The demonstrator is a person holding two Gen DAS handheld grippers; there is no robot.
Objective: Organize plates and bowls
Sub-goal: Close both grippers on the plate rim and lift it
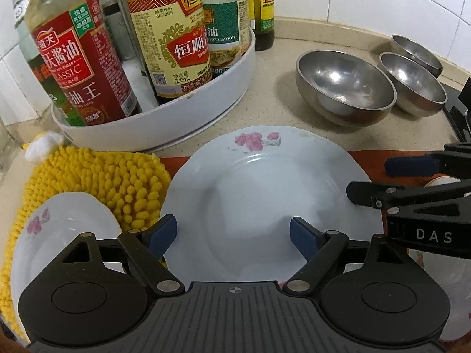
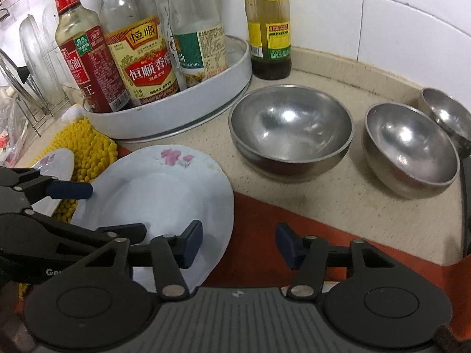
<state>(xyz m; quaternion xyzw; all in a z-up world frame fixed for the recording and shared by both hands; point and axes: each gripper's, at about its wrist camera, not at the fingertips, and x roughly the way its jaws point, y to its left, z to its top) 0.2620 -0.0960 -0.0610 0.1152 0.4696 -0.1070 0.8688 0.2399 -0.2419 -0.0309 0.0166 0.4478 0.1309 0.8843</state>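
Note:
A large white plate [image 1: 259,188] [image 2: 159,200] with pink flowers lies partly on a red mat [image 2: 294,229]. My left gripper [image 1: 234,235] [image 2: 98,210] hovers open over the plate's near half, with nothing pinched. My right gripper [image 2: 241,244] [image 1: 382,179] is at the plate's right side. Its left pad is over the plate and its right pad over the mat, so the rim sits between the jaws with a visible gap. A smaller flowered plate [image 1: 59,235] [image 2: 56,161] rests on a yellow cloth [image 1: 117,182]. Three steel bowls, large [image 1: 344,85] [image 2: 291,129], medium [image 1: 412,82] [image 2: 412,158] and small [image 1: 416,50] [image 2: 447,114], stand behind.
A white round tray [image 1: 182,117] [image 2: 176,117] of sauce bottles stands at the back left, with one more bottle [image 2: 268,29] beside it. A dish rack [image 2: 32,67] is at the far left. A dark stove edge [image 1: 459,117] borders the right. Tiled wall runs behind.

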